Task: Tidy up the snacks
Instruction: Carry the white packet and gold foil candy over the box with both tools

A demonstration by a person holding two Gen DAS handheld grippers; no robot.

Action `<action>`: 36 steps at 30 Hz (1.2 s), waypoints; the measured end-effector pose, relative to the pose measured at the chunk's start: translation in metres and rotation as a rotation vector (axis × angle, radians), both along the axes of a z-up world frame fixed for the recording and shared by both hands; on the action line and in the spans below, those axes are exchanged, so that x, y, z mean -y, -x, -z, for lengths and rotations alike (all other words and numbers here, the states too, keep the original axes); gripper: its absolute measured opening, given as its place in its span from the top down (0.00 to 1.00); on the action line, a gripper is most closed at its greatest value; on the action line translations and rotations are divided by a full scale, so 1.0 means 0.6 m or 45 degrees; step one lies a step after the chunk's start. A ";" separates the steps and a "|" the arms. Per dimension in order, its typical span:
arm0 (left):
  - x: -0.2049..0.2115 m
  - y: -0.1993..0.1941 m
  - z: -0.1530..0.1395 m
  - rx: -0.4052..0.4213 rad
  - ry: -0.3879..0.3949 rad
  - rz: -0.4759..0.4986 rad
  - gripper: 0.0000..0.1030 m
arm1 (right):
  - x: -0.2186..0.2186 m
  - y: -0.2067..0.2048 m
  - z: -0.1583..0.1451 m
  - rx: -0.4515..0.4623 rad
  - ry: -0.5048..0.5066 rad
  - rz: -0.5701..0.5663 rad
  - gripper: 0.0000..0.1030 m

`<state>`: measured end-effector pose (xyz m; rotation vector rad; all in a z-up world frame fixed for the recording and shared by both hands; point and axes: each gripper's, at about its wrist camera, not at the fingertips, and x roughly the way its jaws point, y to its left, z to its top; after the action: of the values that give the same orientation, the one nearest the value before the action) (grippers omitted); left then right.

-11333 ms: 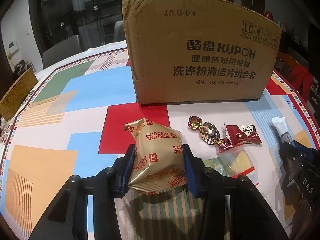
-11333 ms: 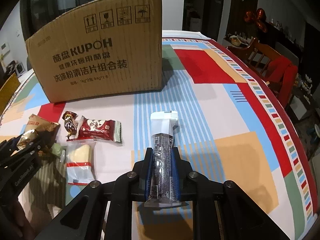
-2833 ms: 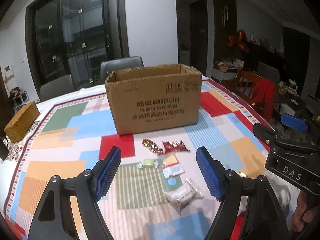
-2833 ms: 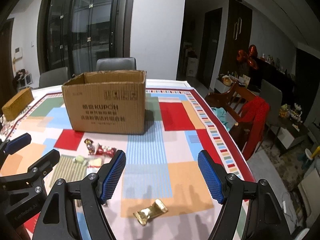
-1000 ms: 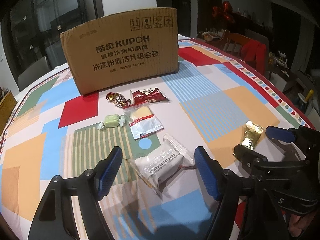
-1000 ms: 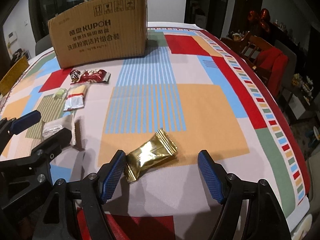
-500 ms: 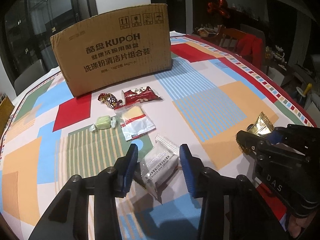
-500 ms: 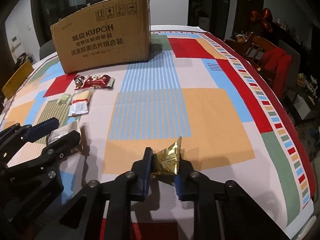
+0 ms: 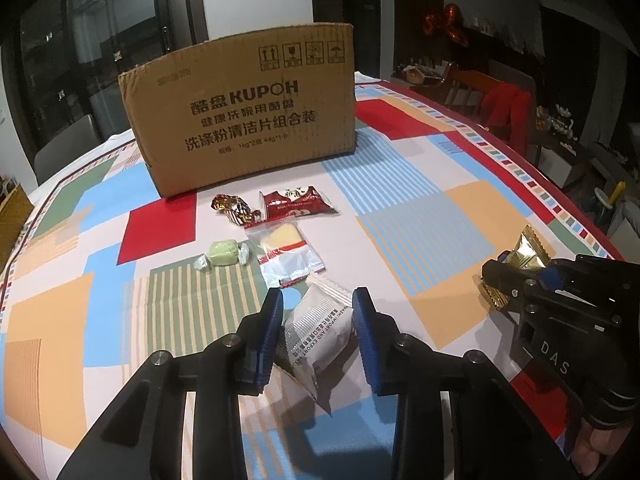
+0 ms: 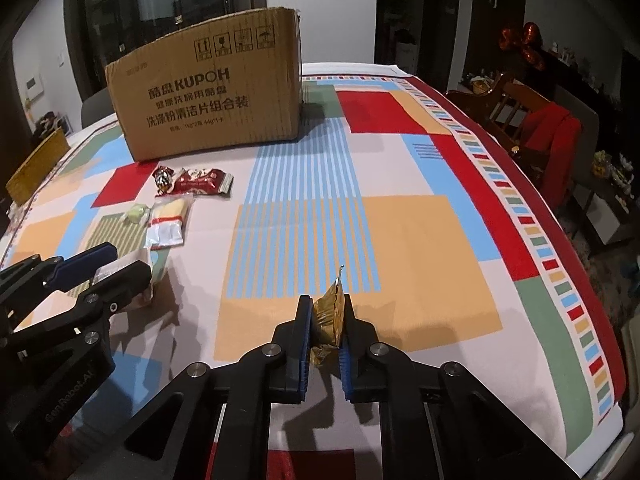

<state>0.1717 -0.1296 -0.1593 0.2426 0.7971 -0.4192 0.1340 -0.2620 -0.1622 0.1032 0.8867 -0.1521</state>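
A white snack packet (image 9: 320,332) sits tilted between the blue pads of my left gripper (image 9: 318,300), whose jaws are closing and pressing its sides. My right gripper (image 10: 326,300) is shut on a gold foil packet (image 10: 330,312), which stands on edge just above the tablecloth. In the left wrist view that gold packet (image 9: 524,250) pokes out of the right gripper (image 9: 516,276) at the right. The brown cardboard box (image 9: 244,120) stands at the back of the table. In front of it lie a red packet (image 9: 296,204), a foil candy (image 9: 232,208), a green candy (image 9: 222,253) and a clear packet (image 9: 288,252).
The colourful tablecloth (image 10: 420,240) runs to a rounded table edge (image 10: 580,320) on the right. A wicker basket (image 10: 36,164) sits at the far left. Beyond the right edge stands a wooden chair with a red garment (image 10: 552,140).
Both grippers have closed from wide open. The left pads came in around the white packet and tilted it up. The right pads squeezed the gold packet, which now stands on edge.
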 end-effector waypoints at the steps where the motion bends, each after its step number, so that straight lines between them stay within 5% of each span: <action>1: -0.001 0.000 -0.002 0.002 0.002 -0.003 0.66 | 0.000 -0.001 -0.001 0.002 0.001 -0.002 0.87; 36: -0.060 -0.062 -0.090 0.054 0.062 -0.166 0.66 | -0.031 -0.079 -0.099 0.120 0.005 -0.068 0.87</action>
<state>0.2089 -0.0935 -0.1056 0.1532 0.7553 -0.3093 0.1814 -0.2432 -0.1025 0.0824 0.7941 -0.0987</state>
